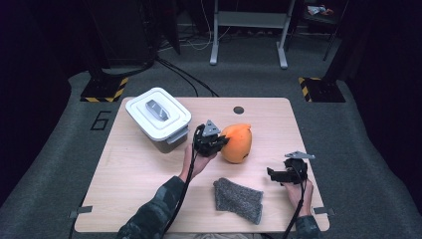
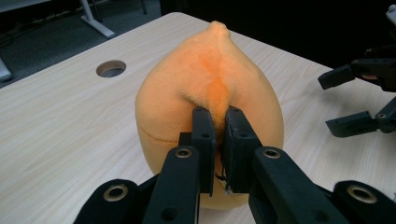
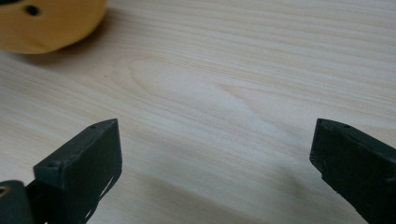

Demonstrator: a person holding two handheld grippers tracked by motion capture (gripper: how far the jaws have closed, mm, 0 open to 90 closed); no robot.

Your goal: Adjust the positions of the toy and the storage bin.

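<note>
Left gripper view: jaws of left gripper (image 2: 217, 140) pinched on a fold of the orange plush toy (image 2: 210, 88) at mid-table. Soft, light, squashy; best taken by that fold. Right gripper (image 3: 212, 154) wide, empty.

Lighting's pretty uneven in the high view: the tabletop (image 1: 149, 174) is lit well from above, but the floor and the corners of the frame drop off into near black. Shadows on the wood are soft and short. The whole shot looks a bit soft and low-res. In the left gripper view the orange plush (image 2: 210, 93) is sharp, no glare, background dark at upper right. The right gripper view is evenly bright, with the near fingers (image 3: 84, 163) slightly blurred and a faint shadow under them.
</note>
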